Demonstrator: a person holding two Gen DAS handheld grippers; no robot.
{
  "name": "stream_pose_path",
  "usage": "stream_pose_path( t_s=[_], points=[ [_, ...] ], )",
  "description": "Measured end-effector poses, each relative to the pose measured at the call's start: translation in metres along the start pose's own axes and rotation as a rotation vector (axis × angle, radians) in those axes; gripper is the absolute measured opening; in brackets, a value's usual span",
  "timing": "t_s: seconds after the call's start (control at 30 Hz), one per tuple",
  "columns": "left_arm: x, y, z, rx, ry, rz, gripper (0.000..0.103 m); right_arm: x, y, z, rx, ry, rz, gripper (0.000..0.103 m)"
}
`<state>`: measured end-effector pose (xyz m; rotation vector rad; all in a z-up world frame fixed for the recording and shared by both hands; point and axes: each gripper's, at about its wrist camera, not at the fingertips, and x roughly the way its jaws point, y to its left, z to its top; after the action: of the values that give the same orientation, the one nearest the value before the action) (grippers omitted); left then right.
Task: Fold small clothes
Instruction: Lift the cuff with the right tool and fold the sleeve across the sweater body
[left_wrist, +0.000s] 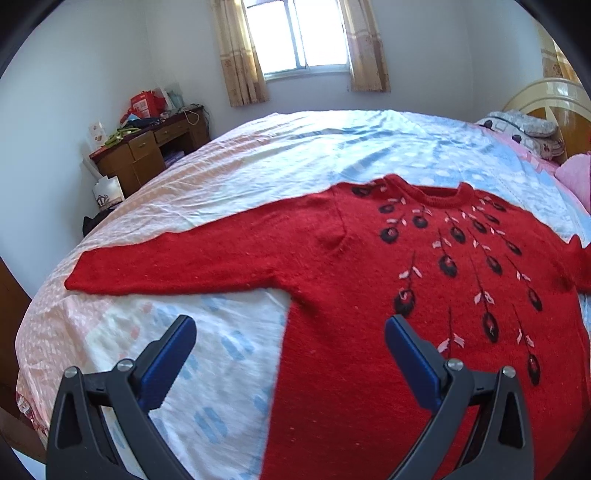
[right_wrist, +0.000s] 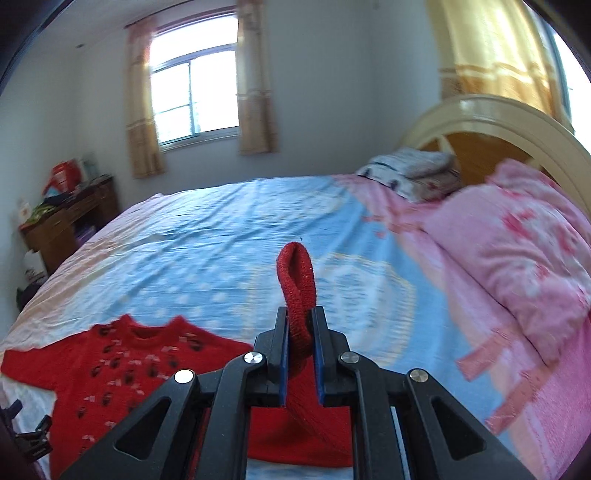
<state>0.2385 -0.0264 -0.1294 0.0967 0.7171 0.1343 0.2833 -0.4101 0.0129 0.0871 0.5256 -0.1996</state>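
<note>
Red knitted sweater with dark embroidered flowers (left_wrist: 424, 280) lies face-up on the pastel-sheeted bed (left_wrist: 258, 155); right gripper (right_wrist: 300, 325) fingers clenched on its raised ribbed sleeve cuff (right_wrist: 295, 273), left gripper (left_wrist: 290, 332) fingers spread wide, grasping nothing, above the sweater's side edge.

Sweater (left_wrist: 369, 280) lies flat, front up, on the bed (left_wrist: 258, 155), near its foot-side edge, collar toward the far edge under the window (left_wrist: 295, 37). One sleeve (left_wrist: 177, 266) stretches out flat toward the bed's left edge. The other sleeve's cuff (right_wrist: 295, 280) is lifted off the bed, between the right gripper's (right_wrist: 300, 314) fingers. Left gripper (left_wrist: 290, 332) hangs over the sweater's lower left hem. Pillow (right_wrist: 517, 266) and folded bedding (right_wrist: 413, 173) sit at the headboard (right_wrist: 517, 122) end, right. Desk (left_wrist: 147, 155) stands beyond the bed's far-left corner, probably against the wall.
</note>
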Motion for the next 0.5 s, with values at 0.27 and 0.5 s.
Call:
stream_pose_path(
  t_s=[0.27, 0.5],
  points=[
    [0.007, 0.013, -0.002, -0.020, 0.006, 0.001, 0.103, -0.003, 0.094, 0.014, -0.117, -0.048, 0.102, 0.010],
    [0.004, 0.024, 0.002, -0.051, -0.021, 0.026, 0.103, -0.003, 0.178, 0.010, -0.224, -0.078, 0.207, 0.010]
  ],
)
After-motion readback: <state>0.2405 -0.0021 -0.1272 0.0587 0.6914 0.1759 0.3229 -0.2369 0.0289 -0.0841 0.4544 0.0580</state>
